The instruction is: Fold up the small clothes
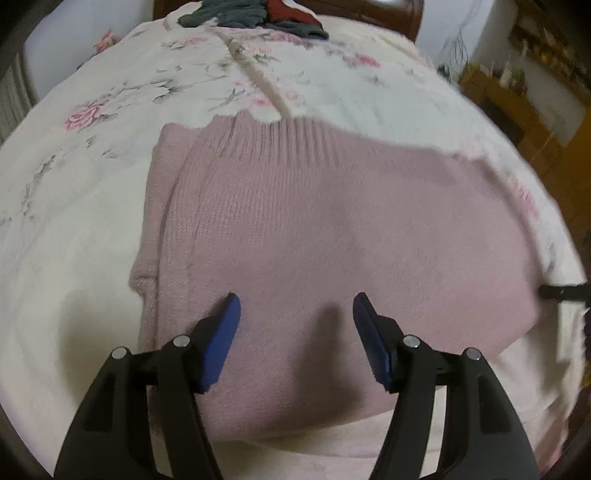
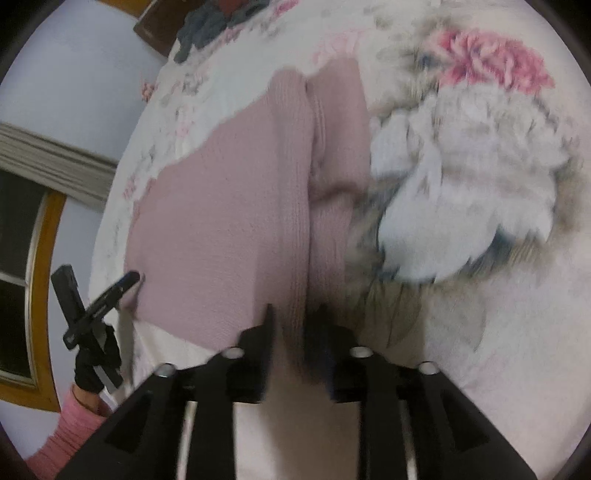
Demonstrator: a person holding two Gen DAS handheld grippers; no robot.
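Observation:
A pink knitted sweater (image 1: pixel 325 229) lies partly folded on a floral bedspread (image 1: pixel 110 110), its ribbed hem toward the far side. My left gripper (image 1: pixel 295 299) hovers open over the sweater's near part, blue pads (image 1: pixel 221 339) wide apart and nothing between them. In the right wrist view, my right gripper (image 2: pixel 295 314) is shut on a folded edge of the sweater (image 2: pixel 221 206), with the knit pinched between its dark fingers (image 2: pixel 258 350). The left gripper (image 2: pixel 99 306) shows at the sweater's far corner, and the tip of the right gripper (image 1: pixel 561 291) at the right border.
A pile of grey and red clothes (image 1: pixel 255 14) sits at the bed's far end by a wooden headboard (image 1: pixel 388 14). Wooden shelves (image 1: pixel 517 103) stand to the right. A hand in a pink sleeve (image 2: pixel 74 421) holds the left gripper, with a window (image 2: pixel 18 295) behind it.

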